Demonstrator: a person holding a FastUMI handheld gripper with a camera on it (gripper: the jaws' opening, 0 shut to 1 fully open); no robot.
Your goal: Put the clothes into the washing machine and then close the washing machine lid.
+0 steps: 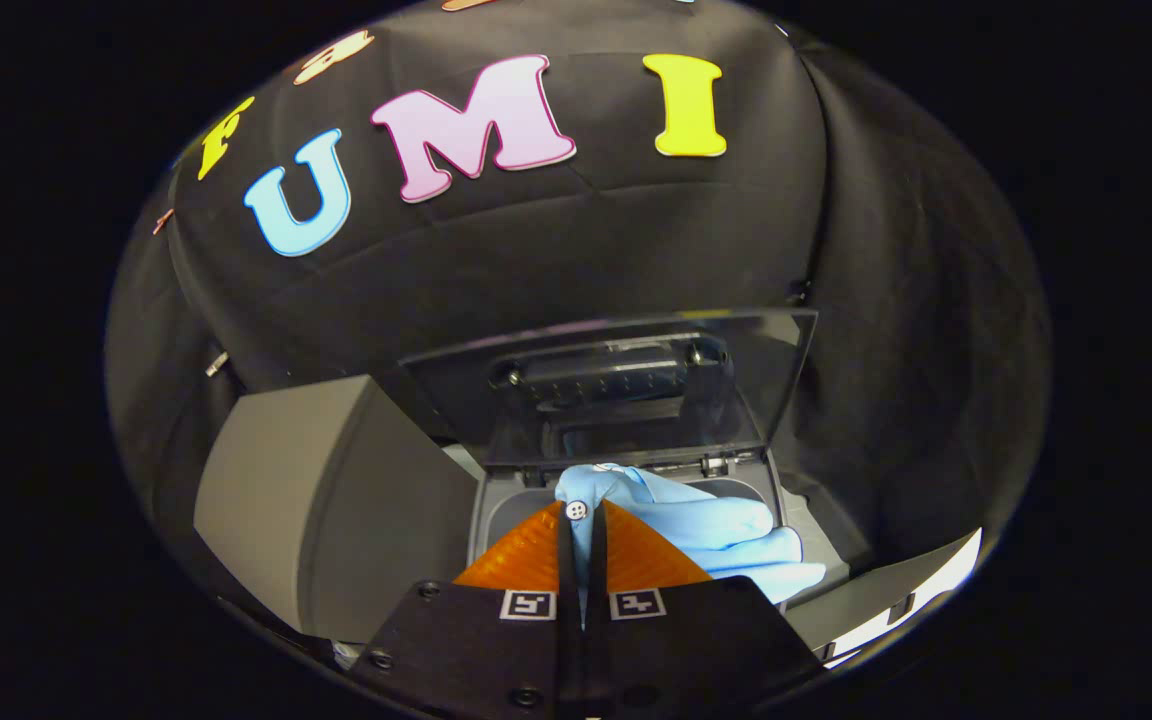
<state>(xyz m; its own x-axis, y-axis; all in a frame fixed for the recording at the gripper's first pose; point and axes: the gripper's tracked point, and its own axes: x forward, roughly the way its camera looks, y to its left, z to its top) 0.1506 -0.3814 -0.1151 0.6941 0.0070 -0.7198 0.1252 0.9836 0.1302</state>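
The gripper (pixel 583 535) pinches a light-blue buttoned garment (pixel 706 530) above the open washing machine (pixel 816 545). Released here, its trailing fabric could drape over the rim, blocking the raised lid (pixel 616 390).

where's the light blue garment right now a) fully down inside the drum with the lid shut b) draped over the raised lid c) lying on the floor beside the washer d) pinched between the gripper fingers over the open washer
d: the light blue garment is pinched between the closed fingers of the gripper, held above the opening of the washing machine, whose clear lid stands raised behind it.
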